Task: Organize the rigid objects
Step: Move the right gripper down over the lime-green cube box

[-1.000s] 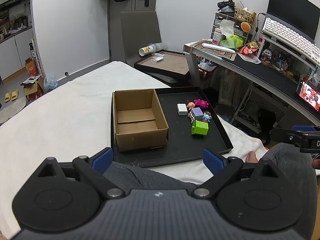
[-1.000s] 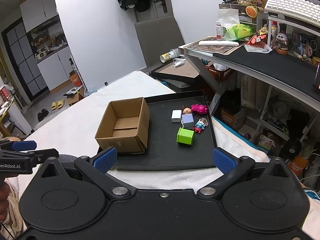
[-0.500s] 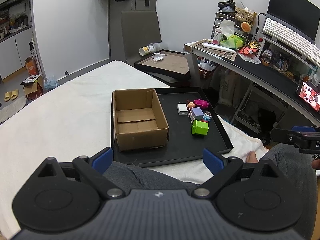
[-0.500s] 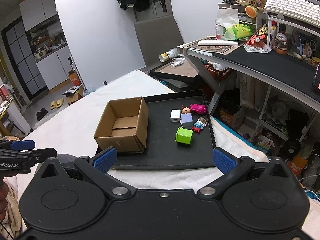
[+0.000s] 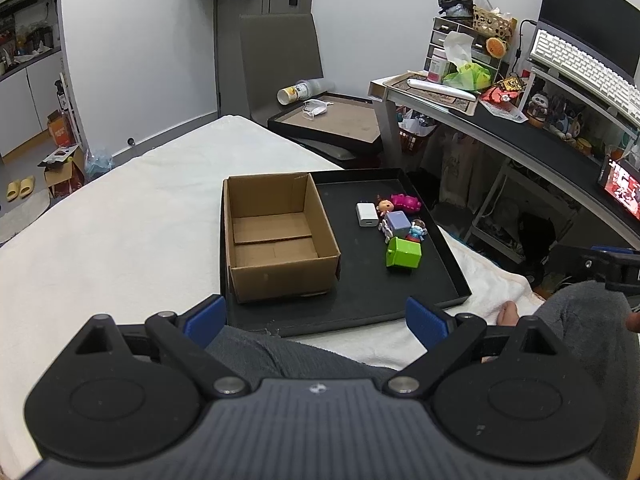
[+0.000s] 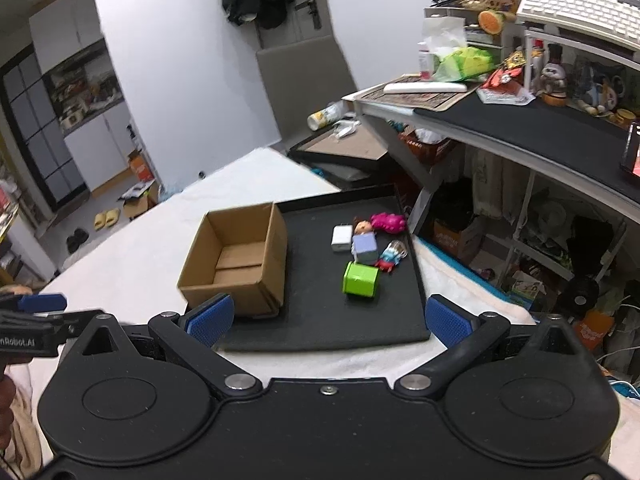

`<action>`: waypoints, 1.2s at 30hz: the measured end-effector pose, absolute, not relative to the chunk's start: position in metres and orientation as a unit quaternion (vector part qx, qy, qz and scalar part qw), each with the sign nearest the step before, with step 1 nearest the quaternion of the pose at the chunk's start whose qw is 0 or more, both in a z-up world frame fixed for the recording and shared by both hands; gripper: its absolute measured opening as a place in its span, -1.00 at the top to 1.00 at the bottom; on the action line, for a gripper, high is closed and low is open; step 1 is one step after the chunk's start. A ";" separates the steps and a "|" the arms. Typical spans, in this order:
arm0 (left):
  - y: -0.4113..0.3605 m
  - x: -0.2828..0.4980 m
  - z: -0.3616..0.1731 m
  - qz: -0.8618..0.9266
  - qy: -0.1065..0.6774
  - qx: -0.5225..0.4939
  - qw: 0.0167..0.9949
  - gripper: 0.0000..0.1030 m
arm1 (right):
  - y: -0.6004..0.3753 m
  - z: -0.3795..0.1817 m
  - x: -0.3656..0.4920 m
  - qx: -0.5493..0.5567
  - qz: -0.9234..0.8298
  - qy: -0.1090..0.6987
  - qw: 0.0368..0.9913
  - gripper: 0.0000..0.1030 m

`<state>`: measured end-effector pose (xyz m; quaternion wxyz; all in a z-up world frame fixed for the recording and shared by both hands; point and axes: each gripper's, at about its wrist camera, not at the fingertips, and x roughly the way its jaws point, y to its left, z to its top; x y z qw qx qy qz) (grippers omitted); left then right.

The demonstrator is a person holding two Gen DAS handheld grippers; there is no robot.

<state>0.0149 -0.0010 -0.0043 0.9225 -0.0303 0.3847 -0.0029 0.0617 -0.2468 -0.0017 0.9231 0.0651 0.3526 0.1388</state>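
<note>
On the white bed (image 5: pixel 120 236), a black tray (image 5: pixel 360 300) is carrying an empty cardboard box (image 5: pixel 276 240) and small toys at frame centre, and I'm holding both jaws apart, eyeing the green cube (image 6: pixel 360 279), likely light and stiff, best pinched across flat sides.

Cardboard box (image 6: pixel 240 256) on black tray (image 6: pixel 320 328), toys beside, right gripper (image 6: pixel 327 320) fingers spread
</note>
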 end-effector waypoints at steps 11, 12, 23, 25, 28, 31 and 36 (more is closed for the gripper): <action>0.012 0.043 -0.027 0.009 0.410 -0.026 0.912 -0.86 | -0.258 -0.027 0.089 0.086 0.122 0.373 0.916 -1.00; 0.013 0.046 -0.029 0.010 0.413 -0.026 0.910 -0.86 | -0.259 -0.029 0.092 0.088 0.121 0.376 0.914 -1.00; 0.029 0.077 -0.038 0.017 0.431 -0.035 0.902 -0.86 | -0.257 -0.048 0.126 0.093 0.117 0.410 0.900 -1.00; 0.032 0.082 -0.038 0.016 0.432 -0.039 0.901 -0.86 | -0.259 -0.049 0.132 0.096 0.115 0.414 0.898 -1.00; 0.037 0.091 -0.040 0.019 0.432 -0.040 0.901 -0.86 | -0.259 -0.049 0.143 0.094 0.117 0.419 0.895 -1.00; 0.043 0.101 -0.042 0.025 0.434 -0.048 0.899 -0.86 | -0.259 -0.049 0.154 0.093 0.113 0.421 0.895 -1.00; 0.053 0.116 -0.045 0.032 0.433 -0.059 0.899 -0.85 | -0.263 -0.050 0.174 0.096 0.102 0.432 0.891 -0.99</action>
